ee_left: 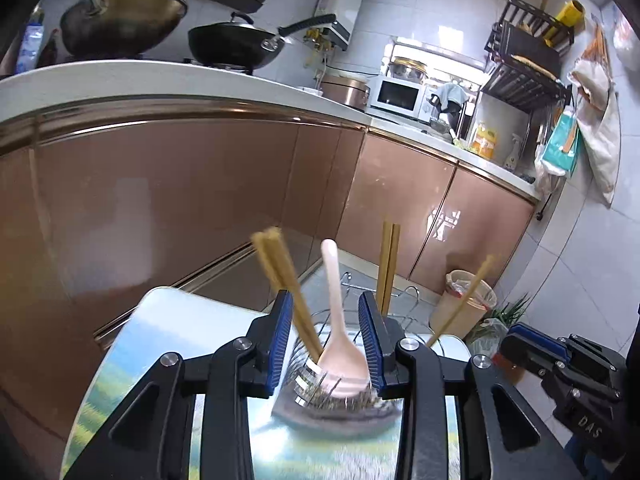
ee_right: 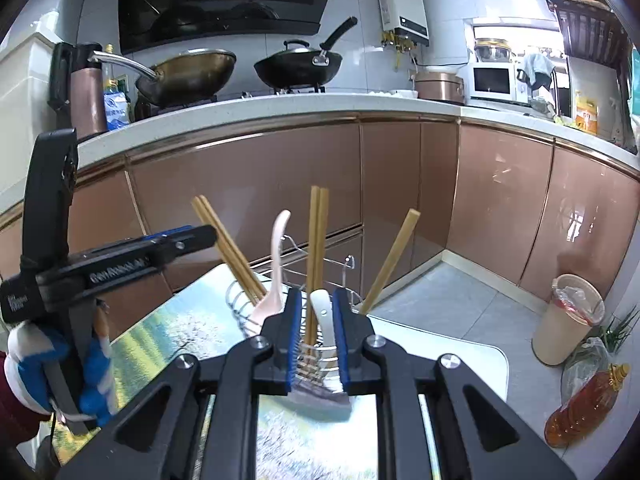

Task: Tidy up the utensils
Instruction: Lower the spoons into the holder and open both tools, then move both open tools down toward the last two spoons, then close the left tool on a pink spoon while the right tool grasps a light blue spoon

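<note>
A wire utensil holder [ee_right: 236, 300] stands on a table with a landscape print [ee_right: 160, 352]. In it stand a pink spoon [ee_left: 334, 300], a left-leaning pair of chopsticks [ee_left: 280, 268], an upright pair [ee_left: 388, 264] and a single chopstick [ee_left: 468, 296] leaning right. My left gripper [ee_left: 325, 298] is open; the pink spoon and the leaning pair show between its blue pads, untouched. A white spoon [ee_right: 322, 312] stands in the holder beyond my right gripper [ee_right: 318, 294], whose pads are nearly together. In the left wrist view the right gripper [ee_left: 506, 338] holds nothing.
Copper-coloured cabinet doors [ee_left: 200, 200] face the table under a white counter with two woks [ee_right: 298, 66]. On the tiled floor to the right stand a beige bin [ee_right: 568, 320] and an oil bottle [ee_right: 584, 412]. A gloved hand [ee_right: 40, 360] holds the left gripper.
</note>
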Available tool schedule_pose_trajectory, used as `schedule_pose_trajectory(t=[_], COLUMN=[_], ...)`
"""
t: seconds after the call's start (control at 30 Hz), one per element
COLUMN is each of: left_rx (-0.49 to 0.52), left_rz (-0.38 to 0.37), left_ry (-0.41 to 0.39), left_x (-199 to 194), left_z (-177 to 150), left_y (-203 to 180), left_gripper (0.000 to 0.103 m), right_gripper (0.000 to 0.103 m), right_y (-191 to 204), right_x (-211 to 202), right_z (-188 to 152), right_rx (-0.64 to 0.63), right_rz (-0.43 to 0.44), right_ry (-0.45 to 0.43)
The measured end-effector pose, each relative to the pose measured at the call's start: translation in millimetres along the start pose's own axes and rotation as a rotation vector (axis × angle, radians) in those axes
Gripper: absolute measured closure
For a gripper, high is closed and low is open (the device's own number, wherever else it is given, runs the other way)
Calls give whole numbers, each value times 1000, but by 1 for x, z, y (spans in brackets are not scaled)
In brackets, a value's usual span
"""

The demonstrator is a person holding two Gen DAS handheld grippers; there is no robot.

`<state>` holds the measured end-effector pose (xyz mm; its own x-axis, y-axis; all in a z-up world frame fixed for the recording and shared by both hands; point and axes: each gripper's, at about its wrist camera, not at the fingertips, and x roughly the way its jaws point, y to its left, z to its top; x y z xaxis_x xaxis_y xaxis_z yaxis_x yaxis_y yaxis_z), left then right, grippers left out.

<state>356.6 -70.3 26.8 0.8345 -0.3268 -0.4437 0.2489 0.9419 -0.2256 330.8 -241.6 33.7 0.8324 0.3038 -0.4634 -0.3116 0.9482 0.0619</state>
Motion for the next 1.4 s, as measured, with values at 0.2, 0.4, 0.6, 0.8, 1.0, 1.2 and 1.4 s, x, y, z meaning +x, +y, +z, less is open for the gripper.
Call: schedule_pose_trajectory(t=[0.2,0.4,0.6,0.8,1.0,1.2,1.4], left_rx=[-12,-16,-9,-68,-93,-124,-127], left_rz=[37,98,145,150,208,236,249], left_ry=[64,110,183,360,515,631,707], left_x=[-60,-120,-159,-149,-117,-93,-68], left_z=[4,-7,-30,-82,-137,-169,-180], left_y=[25,59,90,125,151,175,184], left_gripper=[60,57,48,46,46,42,42], right_gripper=[88,88,87,81,81,74,74], right_y=[18,44,67,85,110,129,147], right_x=[-48,-91,-112,-97,-55,1,54], right_z=[9,5,-3,-35,-82,-127,-160], right_rx=[-15,-28,-10,34,76,122,124], right_rz=[1,14,43,94,162,201,185], right_ry=[-4,10,57,190,368,550,711])
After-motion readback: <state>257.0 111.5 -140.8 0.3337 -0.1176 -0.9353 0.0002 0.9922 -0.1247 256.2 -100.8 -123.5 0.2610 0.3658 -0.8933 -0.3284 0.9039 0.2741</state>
